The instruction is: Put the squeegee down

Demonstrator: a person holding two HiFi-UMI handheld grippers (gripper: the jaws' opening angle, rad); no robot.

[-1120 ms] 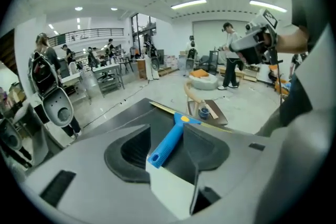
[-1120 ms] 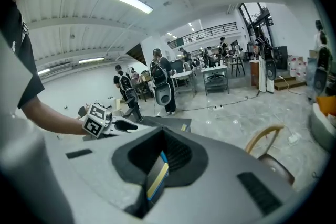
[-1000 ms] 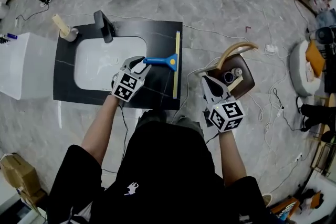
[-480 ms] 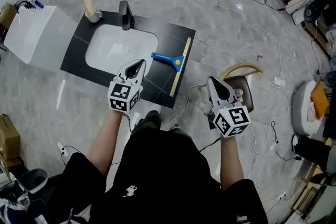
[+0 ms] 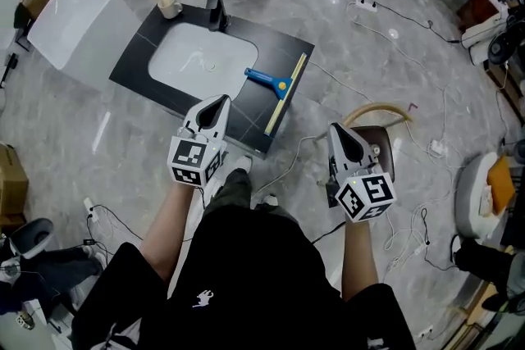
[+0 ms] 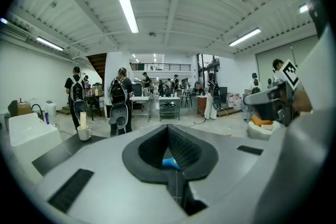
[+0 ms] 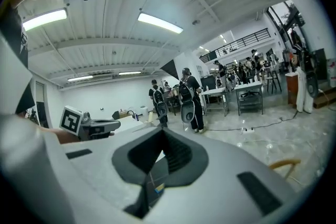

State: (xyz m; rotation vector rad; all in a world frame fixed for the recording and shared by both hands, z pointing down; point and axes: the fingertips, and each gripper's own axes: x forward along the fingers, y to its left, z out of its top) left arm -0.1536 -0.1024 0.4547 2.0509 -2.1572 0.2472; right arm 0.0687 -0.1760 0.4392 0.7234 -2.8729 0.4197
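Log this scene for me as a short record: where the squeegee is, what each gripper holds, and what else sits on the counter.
squeegee: lying flat on the black countertop, right of the basin, blue handle toward the basin
left gripper: shut, empty, apart from the squeegee
right gripper: shut, empty, off to the countertop's right
also on countertop: faucet, cup at the back edge

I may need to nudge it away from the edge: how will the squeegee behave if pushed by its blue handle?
The squeegee lies flat, so it would probably slide rather than roll. Its long blade runs beside the edge of the black counter, so an off-centre push may swing one end over. It looks slim: likely light and fairly stiff.
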